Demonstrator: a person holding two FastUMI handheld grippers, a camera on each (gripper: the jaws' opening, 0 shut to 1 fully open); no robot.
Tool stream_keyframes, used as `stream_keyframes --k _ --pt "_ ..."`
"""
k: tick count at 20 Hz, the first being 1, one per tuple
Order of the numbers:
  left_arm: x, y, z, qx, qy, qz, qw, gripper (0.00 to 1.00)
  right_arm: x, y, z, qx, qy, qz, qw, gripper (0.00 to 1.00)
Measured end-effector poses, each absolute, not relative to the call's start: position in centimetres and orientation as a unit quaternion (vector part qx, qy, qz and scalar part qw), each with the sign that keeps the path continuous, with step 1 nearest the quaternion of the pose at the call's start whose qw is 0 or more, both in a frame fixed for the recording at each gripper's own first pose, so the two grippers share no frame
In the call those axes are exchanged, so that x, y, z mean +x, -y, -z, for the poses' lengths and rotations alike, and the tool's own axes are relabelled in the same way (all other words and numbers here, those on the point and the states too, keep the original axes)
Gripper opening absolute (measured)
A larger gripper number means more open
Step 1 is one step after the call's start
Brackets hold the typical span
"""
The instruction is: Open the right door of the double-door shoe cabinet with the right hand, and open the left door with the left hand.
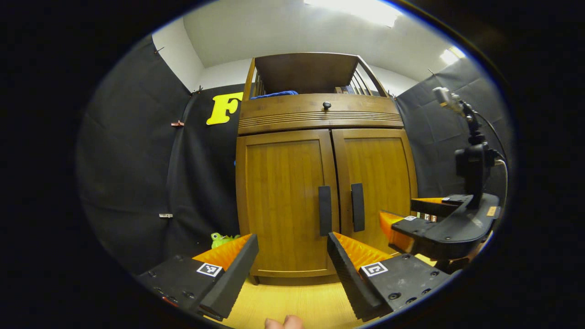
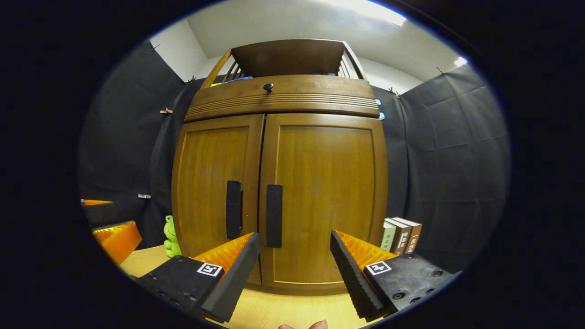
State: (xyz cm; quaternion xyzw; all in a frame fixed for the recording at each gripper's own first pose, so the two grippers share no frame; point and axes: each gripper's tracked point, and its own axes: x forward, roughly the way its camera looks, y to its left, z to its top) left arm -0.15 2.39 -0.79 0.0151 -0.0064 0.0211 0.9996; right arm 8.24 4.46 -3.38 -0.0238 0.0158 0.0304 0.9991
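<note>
Both brown wooden cabinet doors are closed, and both your grippers hang spread, empty. Next, move the right gripper to the right door's dark vertical handle.

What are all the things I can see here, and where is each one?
Shoe cabinet: one, brown wood, centre, both doors shut.
Door handles: two, black, upright, beside the middle seam.
Knob: one, dark, above the doors.
Frog toy: one, green, left of the cabinet.
Books: three, standing right of the cabinet.
Blue cloth: one, on the top shelf.
Left gripper: one, open, facing the left door.
Right gripper: one, open, facing the right door.
</note>
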Motion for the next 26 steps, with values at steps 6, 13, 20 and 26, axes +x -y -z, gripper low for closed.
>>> stream_keyframes --k 6,13,20,26 --pt "0.3 -3.5 2.3 -0.003 -0.001 -0.017 1.0 0.94 14.6 -7.6 5.8 -0.026 -0.026 -0.031 0.999 0.98" --pt "1.4 -4.9 4.6 -0.008 -0.019 -0.02 1.0 0.94 19.6 -7.9 7.6 -0.02 -0.038 -0.011 0.999 0.98" --pt "2.3 -5.7 5.8 -0.015 -0.031 -0.021 0.999 0.94 20.6 -7.9 7.7 -0.034 -0.032 -0.009 0.999 0.65" --pt "2.1 -5.5 6.2 -0.019 -0.037 -0.022 0.999 0.94 18.8 -7.6 7.1 -0.006 -0.037 -0.046 0.998 0.27"
